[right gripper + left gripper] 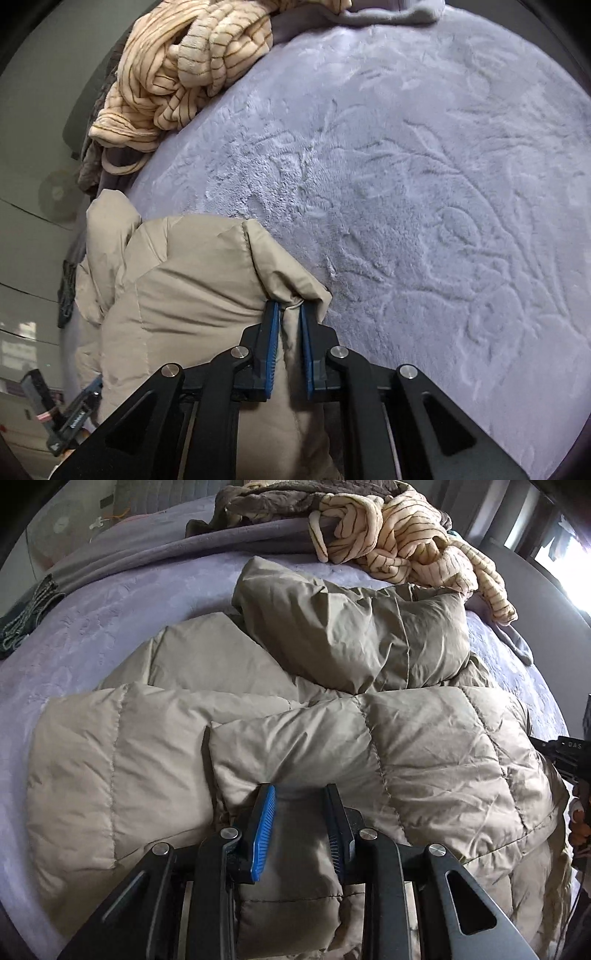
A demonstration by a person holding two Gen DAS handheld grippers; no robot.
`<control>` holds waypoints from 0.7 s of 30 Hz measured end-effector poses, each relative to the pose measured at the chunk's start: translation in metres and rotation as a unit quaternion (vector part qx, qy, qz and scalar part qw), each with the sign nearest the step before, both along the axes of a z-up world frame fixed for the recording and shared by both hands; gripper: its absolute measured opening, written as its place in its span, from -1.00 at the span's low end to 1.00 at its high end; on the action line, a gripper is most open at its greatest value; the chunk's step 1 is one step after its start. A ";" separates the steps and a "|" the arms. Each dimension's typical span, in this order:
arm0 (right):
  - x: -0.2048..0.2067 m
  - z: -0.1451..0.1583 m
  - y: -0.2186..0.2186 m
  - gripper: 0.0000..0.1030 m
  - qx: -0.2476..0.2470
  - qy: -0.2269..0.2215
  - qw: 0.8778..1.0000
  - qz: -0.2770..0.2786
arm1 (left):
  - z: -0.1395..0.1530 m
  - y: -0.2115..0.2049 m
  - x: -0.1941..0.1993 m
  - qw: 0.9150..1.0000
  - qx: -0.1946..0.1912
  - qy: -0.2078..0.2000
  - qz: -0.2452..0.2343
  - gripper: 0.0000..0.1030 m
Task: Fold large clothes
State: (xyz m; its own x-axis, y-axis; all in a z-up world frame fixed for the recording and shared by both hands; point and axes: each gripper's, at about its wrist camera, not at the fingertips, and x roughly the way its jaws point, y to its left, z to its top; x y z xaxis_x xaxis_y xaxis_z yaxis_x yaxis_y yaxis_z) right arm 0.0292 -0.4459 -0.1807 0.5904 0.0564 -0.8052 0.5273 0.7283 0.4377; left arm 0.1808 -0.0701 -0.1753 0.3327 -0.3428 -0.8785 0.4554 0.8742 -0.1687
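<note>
Beige down jacket (424,746): light, puffy, slick shell; left gripper (301,794) & right gripper (286,308) both pinched on hem folds—grip at seams.

You can read only one scrap of lettering: the pale characters "DAS" on the black plastic body of the other handheld device (569,751), which pokes in just past the right edge of the beige quilted puffer jacket (424,746); the word is cut off at the picture's edge. In the right wrist view, small pale print on a black handheld device (74,421) left of that jacket is too blurred for you to read.
</note>
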 end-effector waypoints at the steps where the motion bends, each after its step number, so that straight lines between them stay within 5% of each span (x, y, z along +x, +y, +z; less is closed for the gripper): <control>1: 0.000 0.005 0.003 -0.73 -0.012 0.004 1.000 0.000 | 0.005 0.001 -0.002 1.000 0.003 -0.001 0.002 -0.40; 7: -0.035 0.045 0.040 -0.69 -0.126 0.023 0.991 0.029 | 0.030 0.025 -0.024 1.000 -0.002 -0.004 0.027 -0.39; 11: -0.066 0.046 0.066 -0.69 -0.162 0.038 0.985 0.054 | 0.010 0.040 -0.036 0.999 0.031 0.003 0.037 -0.38; 16: -0.068 0.017 0.066 -0.56 -0.154 0.067 0.984 0.059 | 0.001 0.042 -0.038 0.999 0.030 -0.006 0.031 -0.38; 21: -0.077 0.024 0.059 -0.35 -0.141 0.073 0.986 0.050 | 0.012 0.050 -0.040 0.998 0.049 -0.003 0.047 -0.38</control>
